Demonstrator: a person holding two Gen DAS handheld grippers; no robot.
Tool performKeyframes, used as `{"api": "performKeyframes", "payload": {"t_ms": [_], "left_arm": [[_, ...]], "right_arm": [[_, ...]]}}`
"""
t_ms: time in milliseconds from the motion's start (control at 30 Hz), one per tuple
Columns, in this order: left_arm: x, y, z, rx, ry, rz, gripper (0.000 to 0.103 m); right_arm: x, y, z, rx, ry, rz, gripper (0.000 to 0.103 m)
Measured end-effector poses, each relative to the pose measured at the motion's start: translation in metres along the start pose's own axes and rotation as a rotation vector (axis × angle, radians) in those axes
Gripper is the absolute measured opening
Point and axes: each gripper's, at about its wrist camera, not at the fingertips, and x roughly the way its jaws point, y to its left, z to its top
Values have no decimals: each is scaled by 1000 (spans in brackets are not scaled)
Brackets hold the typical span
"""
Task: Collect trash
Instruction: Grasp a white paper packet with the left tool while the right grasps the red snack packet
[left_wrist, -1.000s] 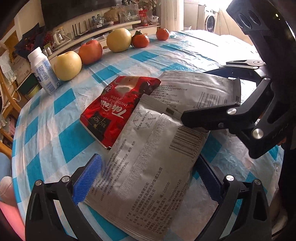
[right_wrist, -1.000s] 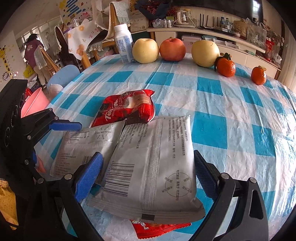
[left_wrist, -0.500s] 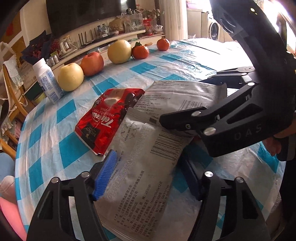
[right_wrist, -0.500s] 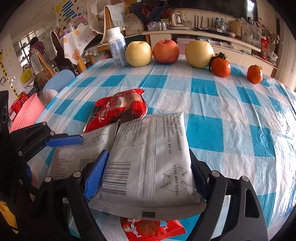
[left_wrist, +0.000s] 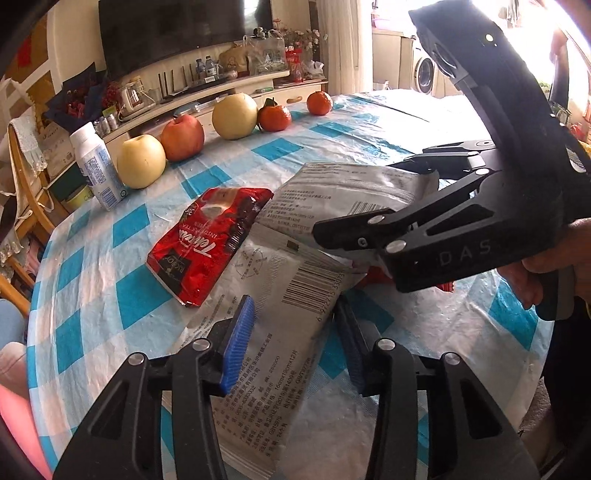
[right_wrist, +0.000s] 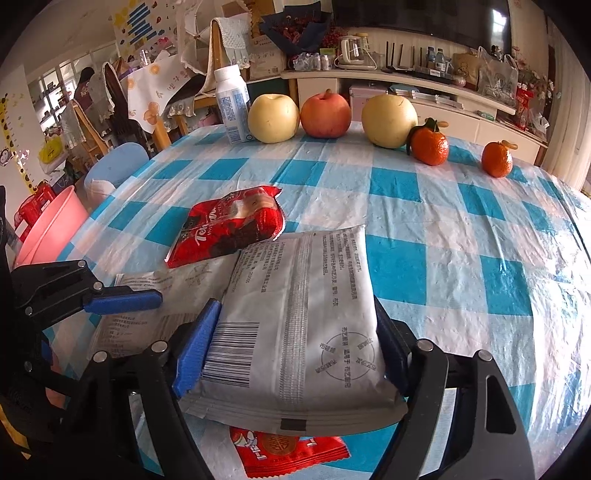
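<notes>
Foil pouches, grey and crinkled with printed barcodes, lie overlapping on the table's (right_wrist: 461, 229) glossy blue-and-white checked plastic cover. The left hand-held gripper (left_wrist: 291, 347) has just been closing; its ribbed blue pads flank the near grey pouch (left_wrist: 266, 332), which buckles between them, clamped at its sides. The right hand-held gripper (right_wrist: 291, 350) has likewise been closing and is clamped on the puffier second grey pouch (right_wrist: 303, 314). A shiny red tea packet (right_wrist: 229, 229) lies just beyond. Another red wrapper (right_wrist: 288, 450) is mostly hidden beneath the second pouch.
</notes>
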Motion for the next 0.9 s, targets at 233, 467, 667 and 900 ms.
{"api": "performKeyframes", "payload": {"t_ms": [233,467,667,900], "left_arm": [[-9,16,-2,-45,-9,-4,56],[-14,30,0,-70,-24,19,94],[7,42,0,-92,48,6,96],[22,43,-2,-118,73,-44,99]], "right_arm": [[-8,-13,0,32,-23,-15,77],[-21,-28,6,93,-59,35,42],[-17,-31,4,117,-29,63,45],[-14,-29,-1,136,7,73,84]]}}
